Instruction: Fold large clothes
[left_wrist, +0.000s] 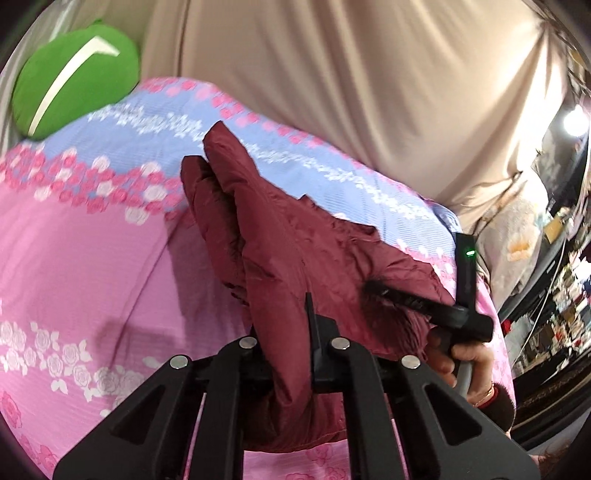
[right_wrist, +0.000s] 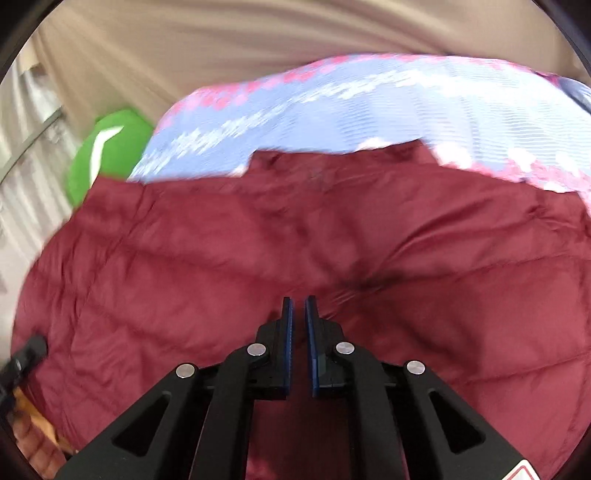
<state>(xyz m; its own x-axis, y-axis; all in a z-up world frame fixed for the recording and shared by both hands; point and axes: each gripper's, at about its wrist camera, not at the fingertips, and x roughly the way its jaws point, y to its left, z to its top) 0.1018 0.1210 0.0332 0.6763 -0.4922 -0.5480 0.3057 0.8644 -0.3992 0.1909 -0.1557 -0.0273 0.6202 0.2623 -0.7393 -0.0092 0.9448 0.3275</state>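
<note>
A maroon quilted puffer jacket (left_wrist: 295, 254) lies on a bed with a pink and blue floral sheet (left_wrist: 74, 251). My left gripper (left_wrist: 284, 332) is shut on a fold of the jacket, whose fabric fills the space between the fingers and hangs over the left one. In the right wrist view the jacket (right_wrist: 258, 251) spreads wide below my right gripper (right_wrist: 298, 306), whose blue-padded fingers stand a narrow gap apart with nothing between them. The right gripper also shows in the left wrist view (left_wrist: 373, 288), its tip at the jacket's right edge.
A green cushion (left_wrist: 74, 77) with a white stripe sits at the bed's far left corner; it also shows in the right wrist view (right_wrist: 107, 147). A beige curtain (left_wrist: 332, 66) hangs behind the bed. Cluttered shelves (left_wrist: 565, 288) stand at the right.
</note>
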